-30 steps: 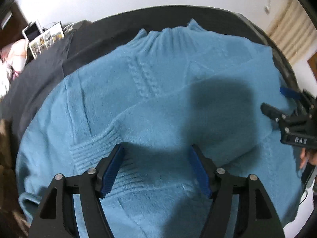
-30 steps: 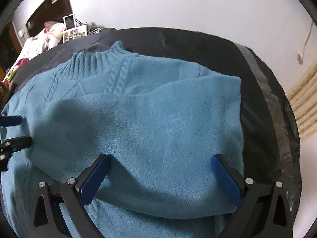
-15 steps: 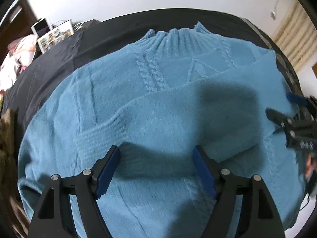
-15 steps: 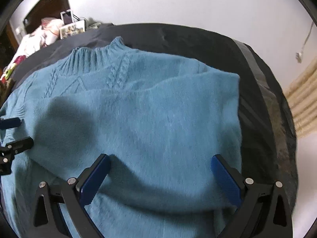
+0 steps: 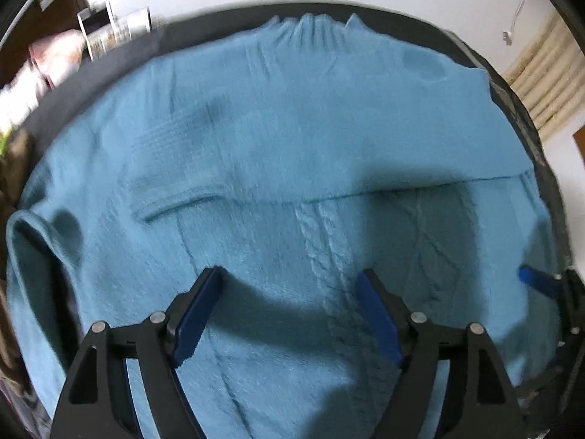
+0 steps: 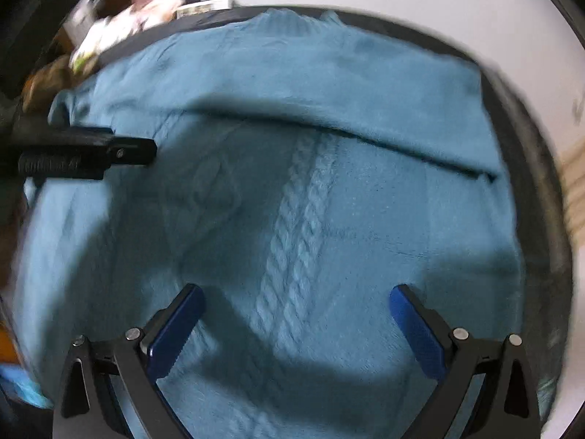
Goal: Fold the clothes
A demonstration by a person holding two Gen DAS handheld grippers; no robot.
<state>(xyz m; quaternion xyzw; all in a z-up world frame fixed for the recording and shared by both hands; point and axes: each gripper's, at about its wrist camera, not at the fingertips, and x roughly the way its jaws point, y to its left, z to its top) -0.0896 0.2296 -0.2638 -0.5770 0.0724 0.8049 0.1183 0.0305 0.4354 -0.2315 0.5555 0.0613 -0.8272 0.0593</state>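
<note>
A teal cable-knit sweater (image 5: 292, 139) lies flat on a dark surface, collar at the far side, both sleeves folded across the chest. It fills the right wrist view too (image 6: 310, 219). My left gripper (image 5: 290, 303) is open and empty, hovering over the lower body of the sweater near the cable pattern. My right gripper (image 6: 294, 314) is open wide and empty, straddling the cable pattern (image 6: 292, 226). The left gripper shows from the side in the right wrist view (image 6: 87, 153); a right fingertip (image 5: 537, 280) shows at the edge of the left wrist view.
The dark bed or table (image 5: 402, 18) runs to a white wall. Picture frames and clutter (image 5: 113, 29) stand at the far left. A ribbed beige panel (image 5: 541, 84) is at the far right.
Both grippers have pulled back toward the sweater's hem, so the folded sleeve edge now lies farther away. Both stayed open. Both views are motion-blurred.
</note>
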